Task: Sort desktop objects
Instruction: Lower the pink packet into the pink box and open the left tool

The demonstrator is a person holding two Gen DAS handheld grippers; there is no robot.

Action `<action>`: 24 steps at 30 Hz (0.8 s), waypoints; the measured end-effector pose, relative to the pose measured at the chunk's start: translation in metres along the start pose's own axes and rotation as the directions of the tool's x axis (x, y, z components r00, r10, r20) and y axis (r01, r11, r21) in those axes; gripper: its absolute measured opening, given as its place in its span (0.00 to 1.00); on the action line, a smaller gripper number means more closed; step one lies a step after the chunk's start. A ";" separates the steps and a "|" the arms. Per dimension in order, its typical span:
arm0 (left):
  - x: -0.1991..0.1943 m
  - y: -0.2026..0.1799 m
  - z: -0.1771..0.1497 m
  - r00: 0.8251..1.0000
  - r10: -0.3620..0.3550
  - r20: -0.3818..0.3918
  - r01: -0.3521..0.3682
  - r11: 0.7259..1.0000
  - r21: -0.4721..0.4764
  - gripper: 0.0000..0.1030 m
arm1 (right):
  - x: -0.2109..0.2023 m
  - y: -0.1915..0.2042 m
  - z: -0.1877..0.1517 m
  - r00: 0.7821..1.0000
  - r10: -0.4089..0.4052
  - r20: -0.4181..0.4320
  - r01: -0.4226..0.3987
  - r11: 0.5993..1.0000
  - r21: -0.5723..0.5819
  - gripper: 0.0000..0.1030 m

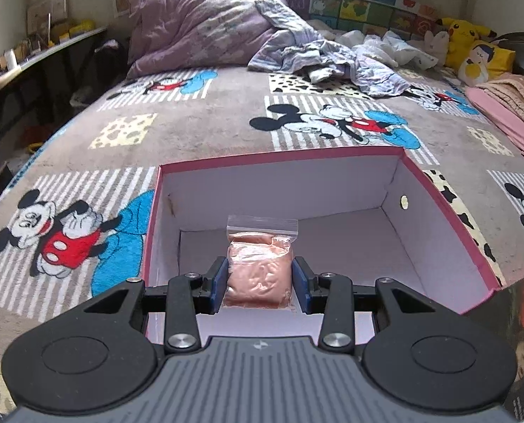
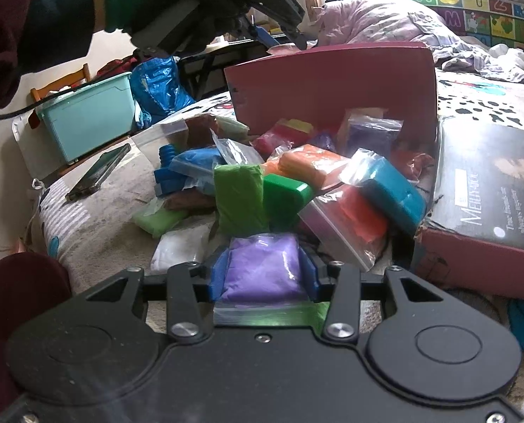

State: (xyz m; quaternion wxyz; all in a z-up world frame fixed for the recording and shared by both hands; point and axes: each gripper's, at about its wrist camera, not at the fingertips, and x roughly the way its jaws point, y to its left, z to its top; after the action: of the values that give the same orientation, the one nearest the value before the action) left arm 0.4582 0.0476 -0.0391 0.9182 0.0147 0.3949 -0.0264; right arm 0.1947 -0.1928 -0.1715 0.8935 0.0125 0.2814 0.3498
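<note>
A purple bag (image 2: 262, 271) is clamped between the blue pads of the right gripper (image 2: 262, 276). Beyond it, coloured bags are heaped against a pink box (image 2: 332, 84): a green bag (image 2: 239, 197), a teal bag (image 2: 392, 197), an orange bag (image 2: 304, 167). A phone (image 2: 98, 172) is seen lying to the left. The left gripper (image 2: 283, 31) is held above the box by a gloved hand (image 2: 177, 3).

Glossy clear plastic bag (image 1: 260, 264) (pink powder); matt cardboard box (image 1: 449, 211); fuzzy cloth blanket (image 1: 209, 123).
</note>
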 end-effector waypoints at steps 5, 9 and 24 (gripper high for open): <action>0.021 0.006 0.009 0.998 0.005 -0.061 -0.006 1.000 -0.026 0.37 | 0.000 -0.001 0.000 1.000 0.005 0.001 -0.005 1.000 0.000 0.41; 0.039 0.010 0.015 0.993 0.008 -0.121 -0.013 0.999 -0.040 0.37 | 0.001 -0.002 -0.001 1.000 0.009 0.001 -0.009 1.000 0.003 0.41; 0.096 0.015 0.028 0.949 0.030 -0.315 -0.054 0.996 -0.067 0.37 | 0.001 -0.007 -0.001 0.999 0.035 0.001 -0.035 0.999 0.022 0.41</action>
State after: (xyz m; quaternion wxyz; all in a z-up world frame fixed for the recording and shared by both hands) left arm 0.5456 0.0573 -0.0898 0.8441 -0.0072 0.5360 0.0109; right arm 0.1993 -0.1973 -0.1743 0.8873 0.0274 0.2845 0.3620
